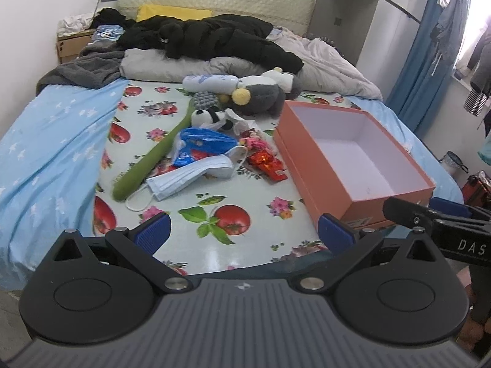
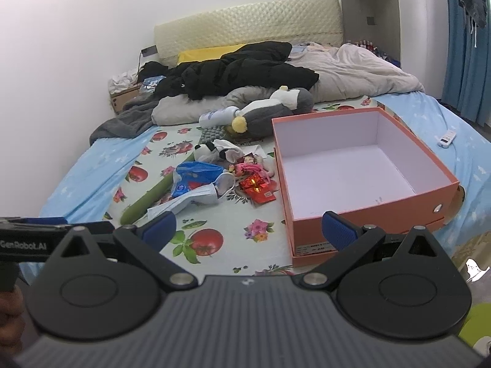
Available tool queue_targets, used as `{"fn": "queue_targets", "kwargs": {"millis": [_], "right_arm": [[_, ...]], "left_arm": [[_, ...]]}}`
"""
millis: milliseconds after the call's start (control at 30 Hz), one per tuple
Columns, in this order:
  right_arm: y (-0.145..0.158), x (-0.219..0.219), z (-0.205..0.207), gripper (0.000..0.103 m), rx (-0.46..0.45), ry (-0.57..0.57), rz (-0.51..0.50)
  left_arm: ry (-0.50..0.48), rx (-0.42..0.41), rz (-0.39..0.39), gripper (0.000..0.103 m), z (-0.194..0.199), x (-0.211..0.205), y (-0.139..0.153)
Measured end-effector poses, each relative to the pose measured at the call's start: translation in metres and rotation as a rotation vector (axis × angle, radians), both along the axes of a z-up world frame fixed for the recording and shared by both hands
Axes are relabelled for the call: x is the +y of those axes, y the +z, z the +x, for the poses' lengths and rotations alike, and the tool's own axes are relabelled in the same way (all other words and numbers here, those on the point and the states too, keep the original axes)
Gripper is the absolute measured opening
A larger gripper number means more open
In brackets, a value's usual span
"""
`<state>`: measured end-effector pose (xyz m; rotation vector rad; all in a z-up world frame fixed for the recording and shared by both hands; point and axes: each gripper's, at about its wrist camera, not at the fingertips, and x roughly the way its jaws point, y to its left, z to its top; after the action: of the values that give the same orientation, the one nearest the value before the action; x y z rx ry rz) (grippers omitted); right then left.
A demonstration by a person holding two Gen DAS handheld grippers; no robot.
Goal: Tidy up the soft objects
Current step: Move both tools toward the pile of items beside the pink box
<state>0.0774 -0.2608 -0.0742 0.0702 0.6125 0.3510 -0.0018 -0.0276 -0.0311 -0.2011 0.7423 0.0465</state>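
An empty orange box (image 1: 319, 165) (image 2: 368, 217) with a white inside sits on the bed's fruit-print cloth (image 1: 184, 190) (image 2: 221, 220). Left of it lies a heap: a grey plush toy (image 1: 264, 95) (image 2: 270, 113), a small black-and-white plush (image 1: 208, 116) (image 2: 208, 150), a long green plush stick (image 1: 147, 159) (image 2: 150, 196), face masks (image 1: 184, 178) (image 2: 190, 199), a blue plastic bag (image 1: 202, 144) (image 2: 196, 174), red wrappers (image 1: 267, 162) (image 2: 257, 187) and a white bottle (image 1: 208, 81) (image 2: 218, 116). My left gripper (image 1: 245, 233) and right gripper (image 2: 248, 230) hover open over the near edge, holding nothing.
A black jacket (image 1: 208, 36) (image 2: 239, 70), grey blanket (image 1: 86, 67), beige quilt (image 1: 331, 64) (image 2: 362, 70) and yellow pillow (image 1: 172, 12) crowd the bed's far end. A white remote (image 2: 446, 138) lies right of the box. Blue curtains (image 1: 429, 49) hang at right.
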Motion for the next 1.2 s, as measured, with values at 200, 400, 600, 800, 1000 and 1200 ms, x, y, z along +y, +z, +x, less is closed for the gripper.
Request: {"fn": "queue_targets", "kwargs": {"millis": [200,400,600,800,1000,1200], "right_arm": [[-0.004,-0.004,0.001,0.103,0.008,-0.007,0.0],[-0.005,-0.001,0.002,0.103,0.011,-0.006,-0.002],[-0.008,0.004,0.003,0.103,0.018,-0.001,-0.008],[-0.008,0.006,0.003,0.103,0.018,-0.002,-0.014],[-0.008,0.006,0.004,0.103,0.019,-0.004,-0.016],[-0.01,0.006,0.005,0.103,0.025,-0.003,-0.02]], "left_arm": [[-0.007,0.003,0.009,0.103,0.002,-0.001,-0.001],[0.002,0.006,0.003,0.103,0.002,0.004,-0.001],[-0.001,0.009,-0.001,0.103,0.002,0.006,-0.002],[0.001,0.007,-0.005,0.103,0.003,0.006,-0.005],[0.001,0.009,-0.003,0.103,0.003,0.006,-0.004],[0.003,0.016,-0.02,0.103,0.003,0.011,-0.009]]}}
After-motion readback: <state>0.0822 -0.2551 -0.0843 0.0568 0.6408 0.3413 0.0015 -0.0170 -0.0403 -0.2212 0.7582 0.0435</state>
